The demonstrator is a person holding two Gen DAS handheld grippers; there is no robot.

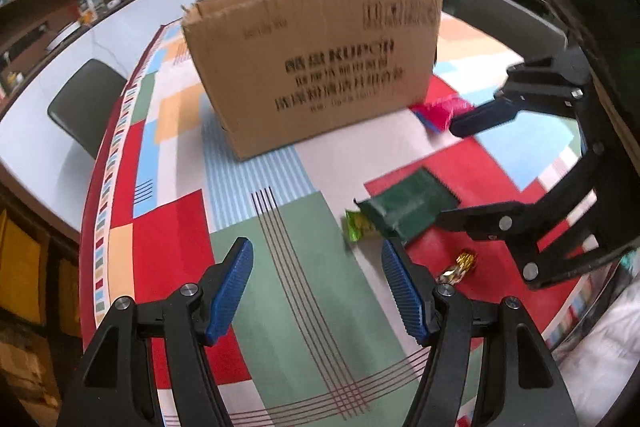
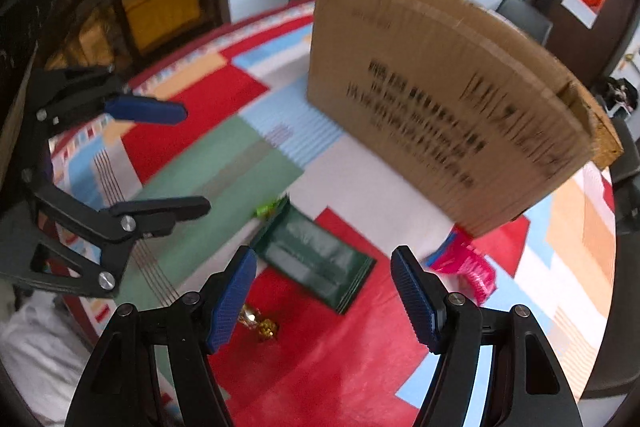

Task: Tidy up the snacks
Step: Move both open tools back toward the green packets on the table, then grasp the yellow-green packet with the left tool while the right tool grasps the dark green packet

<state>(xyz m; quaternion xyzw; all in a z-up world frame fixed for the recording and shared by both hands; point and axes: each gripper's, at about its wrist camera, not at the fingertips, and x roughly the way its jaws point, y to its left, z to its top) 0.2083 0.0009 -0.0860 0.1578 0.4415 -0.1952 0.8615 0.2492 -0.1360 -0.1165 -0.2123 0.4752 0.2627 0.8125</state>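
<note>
A tall cardboard box stands on the patterned tablecloth; it also shows in the right wrist view. In front of it lie a dark green packet, a small light green snack, a gold-wrapped candy and a pink packet. My left gripper is open and empty, left of the snacks. My right gripper is open and empty above the green packet; it also shows in the left wrist view.
The round table carries a red, green and blue patchwork cloth. Dark chairs stand around it. Shelves with yellow boxes stand beyond the table. White cloth lies near the table's edge.
</note>
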